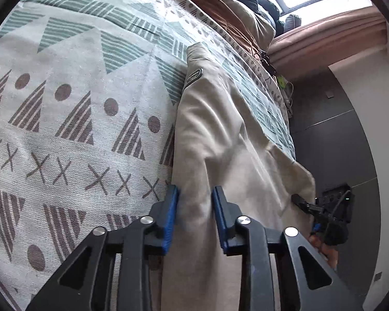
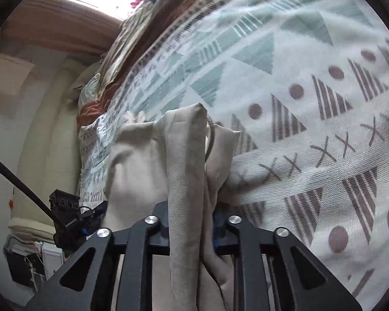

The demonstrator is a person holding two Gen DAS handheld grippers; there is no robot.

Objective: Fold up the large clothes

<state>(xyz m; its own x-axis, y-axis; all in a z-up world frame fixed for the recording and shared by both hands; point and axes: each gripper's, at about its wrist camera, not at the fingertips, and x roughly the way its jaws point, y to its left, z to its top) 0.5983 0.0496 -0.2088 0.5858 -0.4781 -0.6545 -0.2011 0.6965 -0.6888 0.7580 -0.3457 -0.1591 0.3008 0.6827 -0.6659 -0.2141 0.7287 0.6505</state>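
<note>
Left gripper (image 1: 195,202): blue-padded black jaws set narrow, beige cloth bunched between them and touching both pads; grip reads as clamped on the fabric. Right gripper (image 2: 190,220): jaws closed tight on a gathered fold of the same large beige cotton garment (image 1: 215,134), pads mostly hidden by cloth.

Garment lies lengthwise along the bed edge, near end lifted in both grippers, far end flat on the bedspread with a small dark oval label (image 1: 193,74) facing up.

Under it: white woven bedspread with green and brown triangles, dots and crosses (image 1: 72,98). Brown quilt (image 1: 220,7) bunched at the far end of the bed. Dark grey floor (image 1: 332,140) beside the bed
</note>
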